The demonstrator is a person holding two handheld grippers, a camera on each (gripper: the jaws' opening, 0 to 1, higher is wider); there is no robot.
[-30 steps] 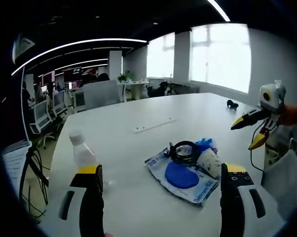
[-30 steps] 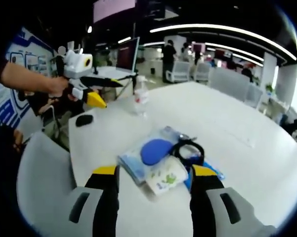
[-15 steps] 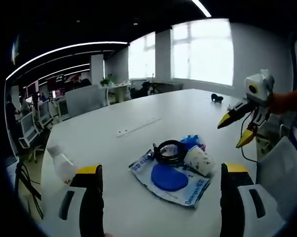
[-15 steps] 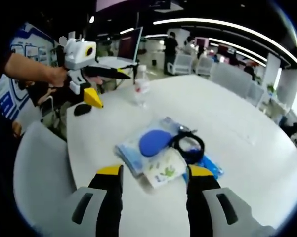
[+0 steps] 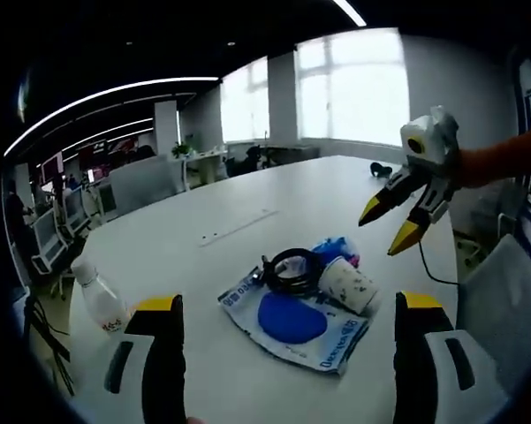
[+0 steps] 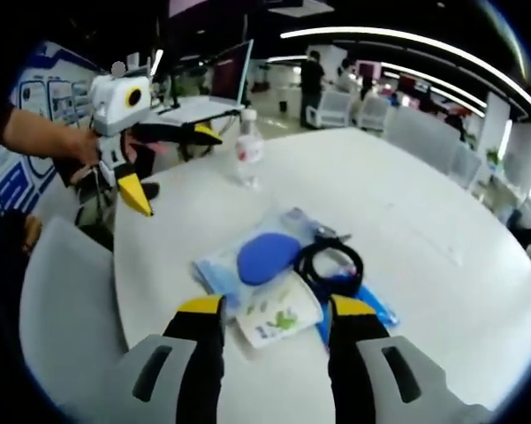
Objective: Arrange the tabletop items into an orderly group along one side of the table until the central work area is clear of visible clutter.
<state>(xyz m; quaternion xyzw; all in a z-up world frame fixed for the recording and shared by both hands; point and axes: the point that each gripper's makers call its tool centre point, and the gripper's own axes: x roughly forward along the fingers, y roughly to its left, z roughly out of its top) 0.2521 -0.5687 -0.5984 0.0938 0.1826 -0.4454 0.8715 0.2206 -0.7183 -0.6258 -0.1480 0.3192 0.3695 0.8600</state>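
Little of the tidying can be judged as done: a loose heap of items is seen lying in the middle stretch of the white bench (image 5: pixel 247 212), not along any one side; in the left gripper view the heap is made up of a flat plastic packet (image 5: pixel 296 320) with a blue disc (image 5: pixel 291 316) on it, a black coiled cable (image 5: pixel 291 269) resting at the packet's far edge, a paper cup (image 5: pixel 349 285) lying on its side just beside the coil, and a scrap of blue wrapping (image 5: pixel 337 250) behind them; a plastic bottle (image 5: pixel 95 296) is seen well apart from the heap, near the bench's edge, and a small dark object (image 5: pixel 382 170) sits far off toward the window end.

The left tongs (image 5: pixel 287 371) are held wide apart with nothing between them, pointed at the heap from above the bench's near edge; the right tongs (image 6: pixel 271 329) are likewise spread and empty, their yellow tips framing the cup (image 6: pixel 278 314) without a grip being visible; whether the cup is touched cannot be told.

Every item is therefore judged as left to be moved: the cup, the coil, the packet and the wrapping are to be carried to one side, and the bottle and dark object brought into the same row.
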